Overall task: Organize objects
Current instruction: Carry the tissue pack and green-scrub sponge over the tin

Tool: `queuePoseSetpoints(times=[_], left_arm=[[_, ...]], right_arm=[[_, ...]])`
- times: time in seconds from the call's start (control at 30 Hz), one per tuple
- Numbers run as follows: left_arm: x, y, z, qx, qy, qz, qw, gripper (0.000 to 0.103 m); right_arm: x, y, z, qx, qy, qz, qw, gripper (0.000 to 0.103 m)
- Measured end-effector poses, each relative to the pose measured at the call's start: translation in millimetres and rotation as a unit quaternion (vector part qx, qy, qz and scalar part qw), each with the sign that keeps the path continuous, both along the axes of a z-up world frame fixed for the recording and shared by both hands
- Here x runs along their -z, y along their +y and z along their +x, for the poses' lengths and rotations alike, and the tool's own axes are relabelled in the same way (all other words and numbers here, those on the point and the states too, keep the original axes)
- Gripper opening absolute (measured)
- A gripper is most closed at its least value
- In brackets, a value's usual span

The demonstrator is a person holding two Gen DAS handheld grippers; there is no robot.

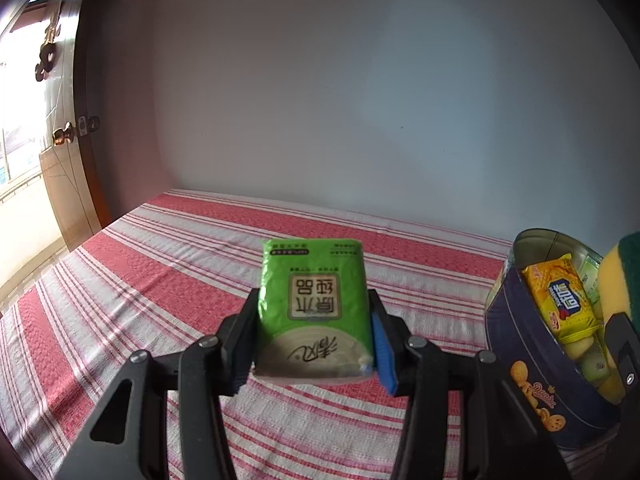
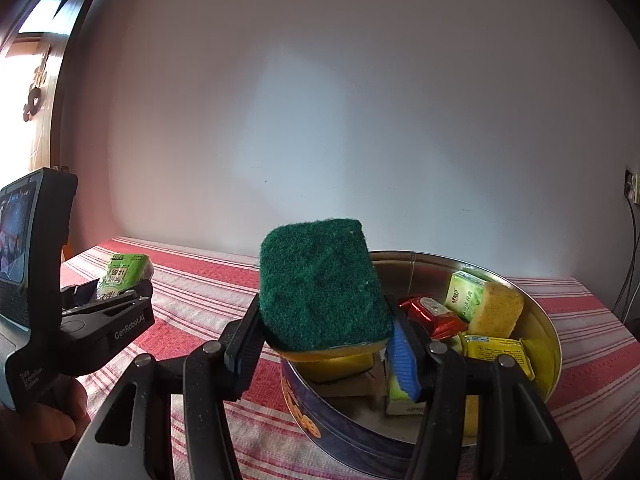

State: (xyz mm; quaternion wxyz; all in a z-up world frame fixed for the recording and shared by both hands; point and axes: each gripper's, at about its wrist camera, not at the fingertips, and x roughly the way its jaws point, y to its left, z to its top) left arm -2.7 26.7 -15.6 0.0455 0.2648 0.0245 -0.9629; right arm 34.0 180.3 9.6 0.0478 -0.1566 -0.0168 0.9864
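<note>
My left gripper [image 1: 314,320] is shut on a green tissue pack [image 1: 314,296] and holds it above the red-striped tablecloth [image 1: 180,264], left of the round blue cookie tin [image 1: 532,368]. My right gripper [image 2: 324,340] is shut on a green-topped yellow sponge [image 2: 320,276] and holds it over the near left rim of the tin [image 2: 548,320]. The tin holds yellow biscuit packs [image 2: 496,354], a red packet [image 2: 434,314], a green tissue pack [image 2: 464,294] and another sponge [image 2: 498,308]. The left gripper with its tissue pack [image 2: 122,274] shows at the left of the right wrist view.
A white wall [image 1: 360,100] stands behind the table. A wooden door [image 1: 64,140] with a knob is at the far left. A wall socket with cables [image 2: 632,188] is at the right. The sponge's edge [image 1: 624,276] shows at the right in the left wrist view.
</note>
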Motion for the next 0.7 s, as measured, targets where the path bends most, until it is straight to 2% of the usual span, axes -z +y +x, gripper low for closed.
queuePoseSetpoints(times=[0.37, 0.7], left_arm=[[-2, 32, 7, 0.029, 0.002, 0.000, 0.9996, 0.049], [-15, 62, 16, 0.057, 0.028, -0.004, 0.9980, 0.049]], right_arm=[[1, 30, 6, 0.010, 0.005, 0.013, 1.000, 0.059], [-5, 61, 9, 0.035, 0.016, 0.011, 0.999, 0.059]])
